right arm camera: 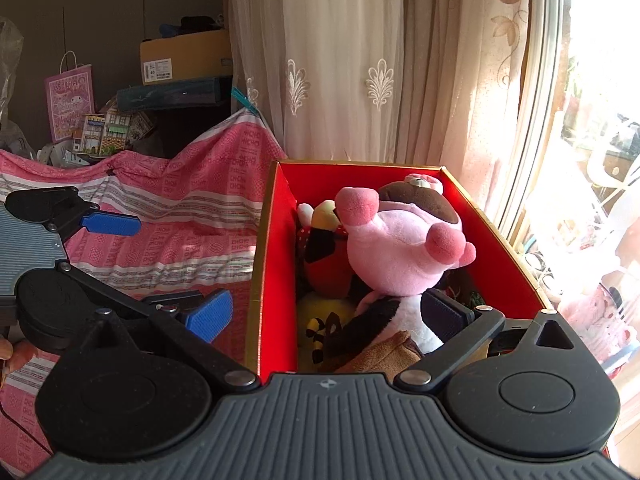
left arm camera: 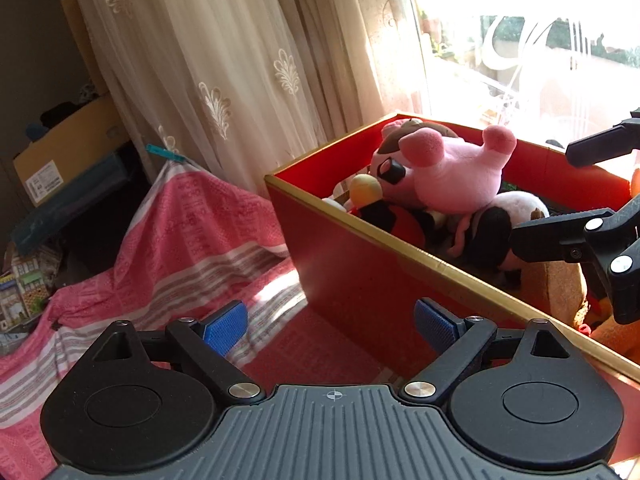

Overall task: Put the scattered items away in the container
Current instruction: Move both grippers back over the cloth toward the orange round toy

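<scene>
A red box with a gold rim [left arm camera: 400, 250] [right arm camera: 496, 236] stands on a pink patterned cloth. It holds several plush toys: a pink plush [left arm camera: 452, 176] [right arm camera: 396, 248] on top, a red-and-black plush [left arm camera: 396, 220] [right arm camera: 324, 256], a black-and-white plush [left arm camera: 504, 220] [right arm camera: 384, 312] and a brown plush [right arm camera: 384, 354]. My left gripper [left arm camera: 332, 326] is open and empty, outside the box's near wall; it also shows in the right wrist view [right arm camera: 160, 264]. My right gripper [right arm camera: 324, 316] is open and empty over the box's near end; its fingers [left arm camera: 556, 236] show in the left wrist view.
The pink cloth [left arm camera: 192, 240] [right arm camera: 180, 216] covers the surface left of the box. Cream curtains [left arm camera: 240, 60] [right arm camera: 360, 60] hang behind, with a bright window [right arm camera: 592, 120] to the right. Cardboard boxes [left arm camera: 68, 148] [right arm camera: 184, 56] and a pink paper bag [right arm camera: 70, 100] stand at the back left.
</scene>
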Available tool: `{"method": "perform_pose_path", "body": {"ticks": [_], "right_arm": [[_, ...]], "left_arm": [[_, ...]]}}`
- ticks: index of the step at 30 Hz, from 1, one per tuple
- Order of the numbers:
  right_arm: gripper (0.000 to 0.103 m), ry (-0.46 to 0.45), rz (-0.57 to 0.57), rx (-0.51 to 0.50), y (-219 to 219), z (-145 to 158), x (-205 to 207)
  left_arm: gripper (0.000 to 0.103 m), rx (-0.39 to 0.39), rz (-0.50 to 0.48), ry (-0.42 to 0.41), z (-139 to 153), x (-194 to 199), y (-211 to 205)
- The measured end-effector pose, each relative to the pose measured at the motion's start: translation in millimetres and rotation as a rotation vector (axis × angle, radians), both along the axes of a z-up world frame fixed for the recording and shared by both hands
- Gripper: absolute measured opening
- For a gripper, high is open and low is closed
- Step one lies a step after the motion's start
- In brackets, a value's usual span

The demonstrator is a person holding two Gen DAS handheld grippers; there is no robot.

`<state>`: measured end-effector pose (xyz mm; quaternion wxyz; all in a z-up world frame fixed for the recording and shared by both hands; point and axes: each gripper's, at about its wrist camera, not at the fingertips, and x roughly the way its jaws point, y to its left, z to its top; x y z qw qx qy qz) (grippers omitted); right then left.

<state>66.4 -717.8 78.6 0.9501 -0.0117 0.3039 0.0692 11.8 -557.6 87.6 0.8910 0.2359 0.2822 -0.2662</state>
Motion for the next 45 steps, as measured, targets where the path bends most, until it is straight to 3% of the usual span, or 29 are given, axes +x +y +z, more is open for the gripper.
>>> {"method": "perform_pose_path", "body": {"ticks": [6,21,28,35,45], "right_arm": [[0.101,0.027,0.099,-0.004,73,3,-3],[0.101,0.203,0.37,0.015,309,-47,5],[0.101,0.276,0.46,0.02,392,-71,12],[0.101,0.321,0.535,-0.023,435,-91,23],[0.101,0.371,0.584,0.014,468,-128,61]], "left_arm": [[0.098,0.026,0.099,0.028,-14,2,81],[0.098,0.082,0.407,0.172,-68,12,321],[0.098,0.072,0.555,0.221,-86,11,417],[0.096,0.025,0.648,0.232,-108,16,475],[0.093,0.019,0.718,0.239,-131,41,506]]}}
